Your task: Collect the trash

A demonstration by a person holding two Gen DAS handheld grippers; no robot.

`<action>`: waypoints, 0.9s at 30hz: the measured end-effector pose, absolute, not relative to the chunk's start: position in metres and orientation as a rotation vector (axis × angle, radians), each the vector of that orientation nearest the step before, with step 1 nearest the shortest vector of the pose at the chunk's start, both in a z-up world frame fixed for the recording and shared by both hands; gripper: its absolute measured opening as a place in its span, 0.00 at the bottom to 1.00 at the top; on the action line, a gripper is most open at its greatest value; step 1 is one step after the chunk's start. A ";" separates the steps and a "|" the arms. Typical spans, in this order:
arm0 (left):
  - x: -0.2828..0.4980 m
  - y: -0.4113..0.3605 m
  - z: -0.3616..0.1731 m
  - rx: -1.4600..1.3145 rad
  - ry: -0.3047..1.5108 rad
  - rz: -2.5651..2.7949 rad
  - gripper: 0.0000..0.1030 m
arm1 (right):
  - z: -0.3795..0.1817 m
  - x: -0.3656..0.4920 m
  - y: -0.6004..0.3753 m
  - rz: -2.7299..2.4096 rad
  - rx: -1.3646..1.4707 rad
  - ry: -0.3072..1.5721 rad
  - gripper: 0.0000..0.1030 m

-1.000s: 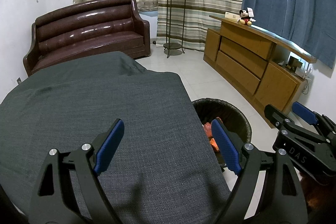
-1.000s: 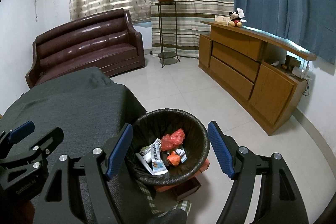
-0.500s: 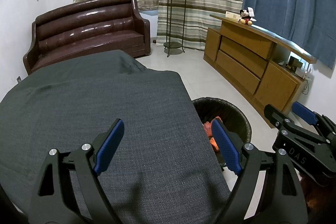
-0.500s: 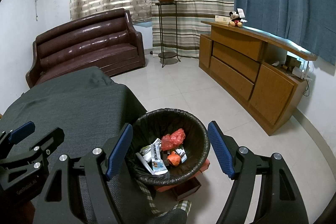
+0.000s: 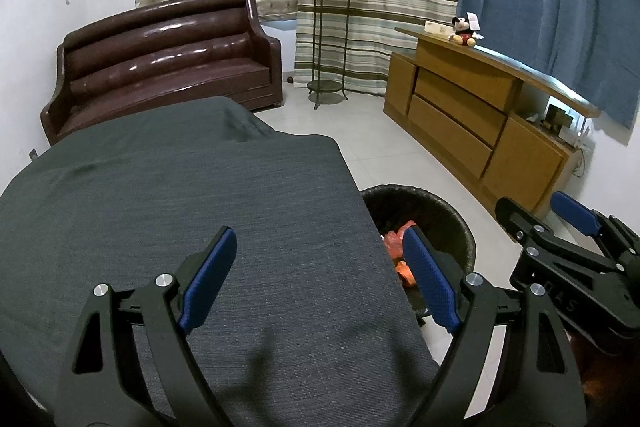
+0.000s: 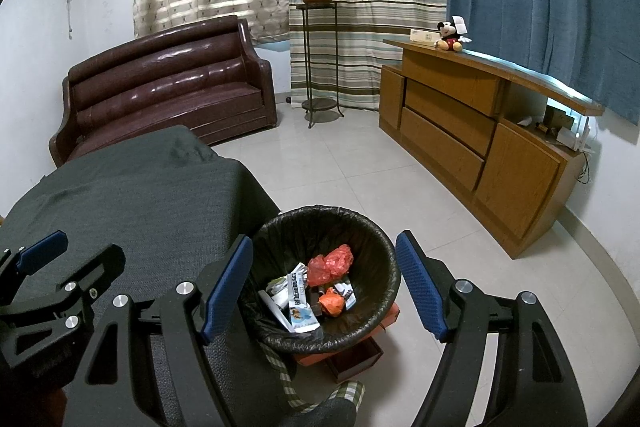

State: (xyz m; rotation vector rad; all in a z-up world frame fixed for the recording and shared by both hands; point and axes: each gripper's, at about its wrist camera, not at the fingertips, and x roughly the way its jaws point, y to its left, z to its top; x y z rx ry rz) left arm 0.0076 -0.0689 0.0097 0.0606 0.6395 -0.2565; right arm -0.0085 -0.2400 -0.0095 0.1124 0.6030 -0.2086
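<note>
A black-lined trash bin (image 6: 384, 267) stands on the floor at the table's right side. It holds red plastic bags (image 6: 330, 263), white wrappers (image 6: 298, 297) and an orange scrap. My right gripper (image 6: 324, 287) hovers above the bin, open and empty. My left gripper (image 5: 320, 281) is open and empty above the grey cloth-covered table (image 5: 160, 187). The bin (image 5: 444, 219) shows partly behind the table edge in the left wrist view. The right gripper (image 5: 576, 251) shows at the right in the left wrist view.
A brown leather sofa (image 6: 168, 87) stands at the back left. A plant stand (image 6: 320, 67) is by the curtains. A wooden sideboard (image 6: 480, 131) runs along the right wall. A red box (image 6: 352, 355) sits under the bin. White tiled floor lies between.
</note>
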 end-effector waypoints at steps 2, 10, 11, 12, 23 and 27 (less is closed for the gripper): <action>0.007 -0.070 0.010 0.061 0.639 -0.259 0.80 | -0.010 -0.009 -0.240 -0.209 0.112 0.603 0.70; 0.007 -0.072 0.011 0.065 0.637 -0.253 0.80 | -0.010 -0.008 -0.240 -0.209 0.112 0.603 0.70; 0.007 -0.072 0.011 0.066 0.636 -0.253 0.80 | -0.010 -0.009 -0.240 -0.209 0.112 0.604 0.70; 0.006 -0.074 0.011 0.071 0.634 -0.251 0.80 | -0.010 -0.008 -0.240 -0.209 0.112 0.604 0.70; 0.010 -0.074 0.010 0.083 0.631 -0.256 0.80 | -0.009 -0.009 -0.239 -0.209 0.112 0.604 0.70; 0.009 -0.072 0.009 0.079 0.629 -0.273 0.80 | -0.009 -0.008 -0.239 -0.209 0.112 0.604 0.70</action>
